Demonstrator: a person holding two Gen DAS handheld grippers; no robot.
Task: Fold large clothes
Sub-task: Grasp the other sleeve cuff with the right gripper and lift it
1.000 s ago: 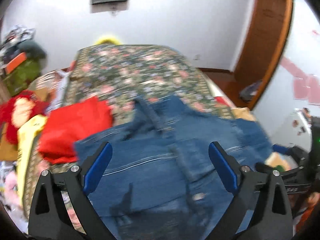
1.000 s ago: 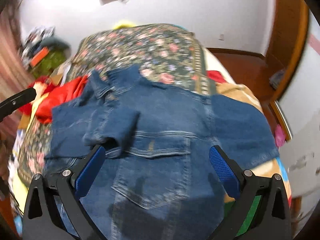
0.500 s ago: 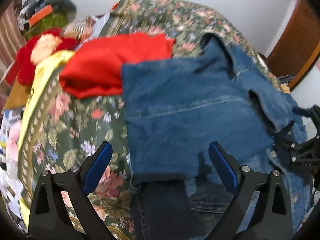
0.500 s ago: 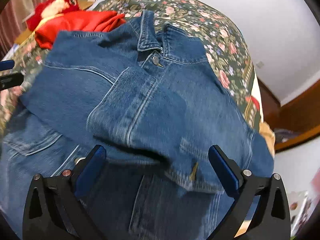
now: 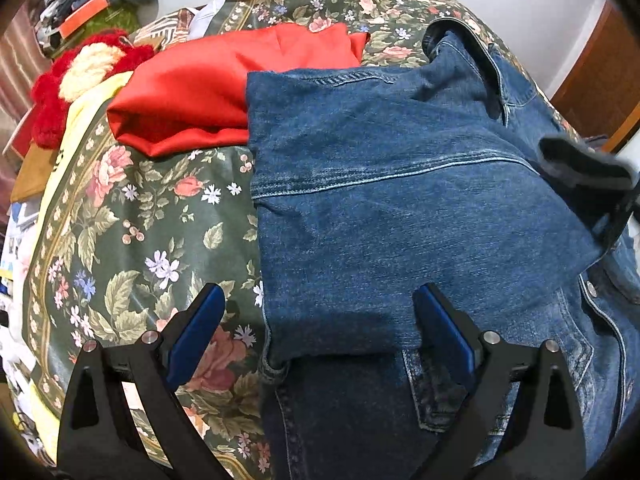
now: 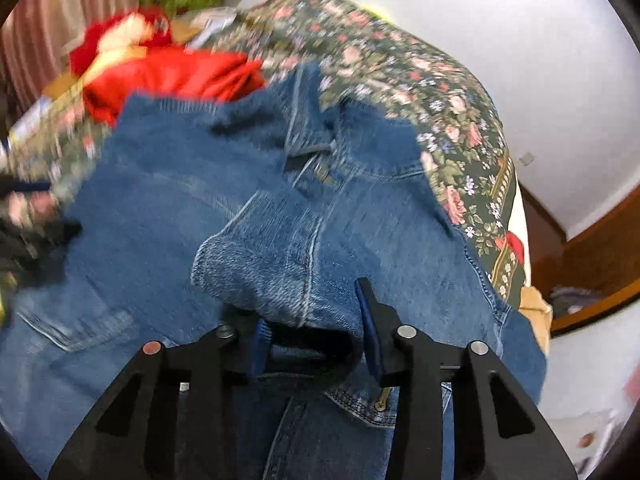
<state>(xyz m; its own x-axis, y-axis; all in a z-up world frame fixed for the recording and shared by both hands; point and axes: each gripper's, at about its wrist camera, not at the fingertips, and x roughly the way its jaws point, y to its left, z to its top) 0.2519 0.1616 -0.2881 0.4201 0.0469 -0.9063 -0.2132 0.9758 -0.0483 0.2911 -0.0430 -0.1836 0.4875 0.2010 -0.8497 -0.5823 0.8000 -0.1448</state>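
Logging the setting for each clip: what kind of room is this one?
Most likely a home bedroom. A denim jacket lies on a bed with a floral bedspread, beside a red garment and a red plush toy, with a wooden door frame against a white wall.

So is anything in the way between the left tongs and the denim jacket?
Nothing visible. The left tongs hang open right over the folded left edge of the denim jacket, with only bare floral bedspread beside it. The red garment lies farther back, off that path.
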